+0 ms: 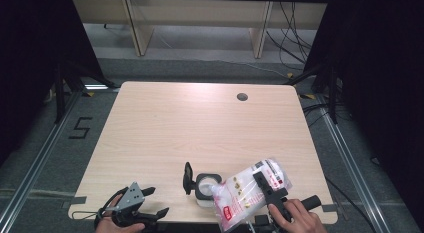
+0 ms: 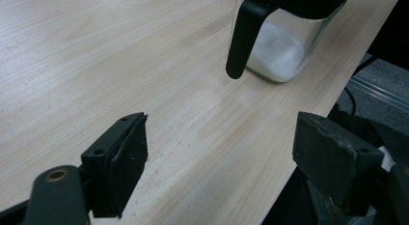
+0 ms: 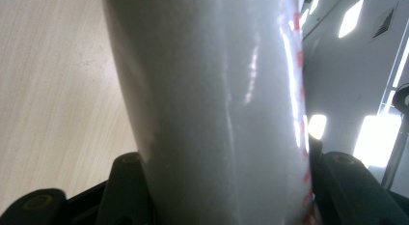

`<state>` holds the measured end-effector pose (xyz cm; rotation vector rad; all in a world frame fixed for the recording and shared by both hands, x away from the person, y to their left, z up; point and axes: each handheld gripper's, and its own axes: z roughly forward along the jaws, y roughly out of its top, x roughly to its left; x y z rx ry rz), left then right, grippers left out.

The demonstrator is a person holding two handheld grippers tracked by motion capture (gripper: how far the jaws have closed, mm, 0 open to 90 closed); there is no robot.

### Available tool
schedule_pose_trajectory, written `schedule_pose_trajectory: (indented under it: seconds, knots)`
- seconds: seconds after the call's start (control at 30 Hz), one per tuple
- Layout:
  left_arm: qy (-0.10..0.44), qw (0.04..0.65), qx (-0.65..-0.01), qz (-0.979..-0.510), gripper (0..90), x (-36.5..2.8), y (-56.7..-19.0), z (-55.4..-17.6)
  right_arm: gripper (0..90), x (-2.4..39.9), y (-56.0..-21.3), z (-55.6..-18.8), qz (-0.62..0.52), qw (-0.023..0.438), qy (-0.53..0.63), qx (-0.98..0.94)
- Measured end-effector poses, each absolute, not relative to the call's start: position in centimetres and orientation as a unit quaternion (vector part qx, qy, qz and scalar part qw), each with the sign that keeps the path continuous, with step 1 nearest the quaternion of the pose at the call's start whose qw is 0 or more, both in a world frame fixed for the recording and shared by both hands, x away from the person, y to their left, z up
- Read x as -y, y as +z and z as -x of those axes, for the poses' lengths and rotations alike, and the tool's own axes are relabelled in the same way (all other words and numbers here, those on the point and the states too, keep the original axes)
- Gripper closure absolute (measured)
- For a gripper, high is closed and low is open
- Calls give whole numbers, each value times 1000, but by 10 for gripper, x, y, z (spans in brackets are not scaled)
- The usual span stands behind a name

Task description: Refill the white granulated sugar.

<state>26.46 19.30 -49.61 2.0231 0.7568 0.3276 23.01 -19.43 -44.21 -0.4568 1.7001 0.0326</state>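
High view shows one bag (image 1: 250, 190) of white granules pinched between the right gripper (image 1: 270, 190) jaws and tipped over one open jar (image 1: 206, 188) near the table (image 1: 200, 123) front edge — pouring seems underway, the jar partly filled. One left gripper (image 1: 150, 203) rests spread wide, holding nothing — lid closing remains.

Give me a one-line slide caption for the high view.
Right gripper tilts a plastic bag over the open jar; left gripper rests open.
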Motion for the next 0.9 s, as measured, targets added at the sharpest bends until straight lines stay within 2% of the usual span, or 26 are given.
schedule_pose_trajectory:
  seconds: [0.9]
  knots:
    - [128,458,-317,-821,194,-192,-496,-263,511,190,-441,-229,214,637,3,-740]
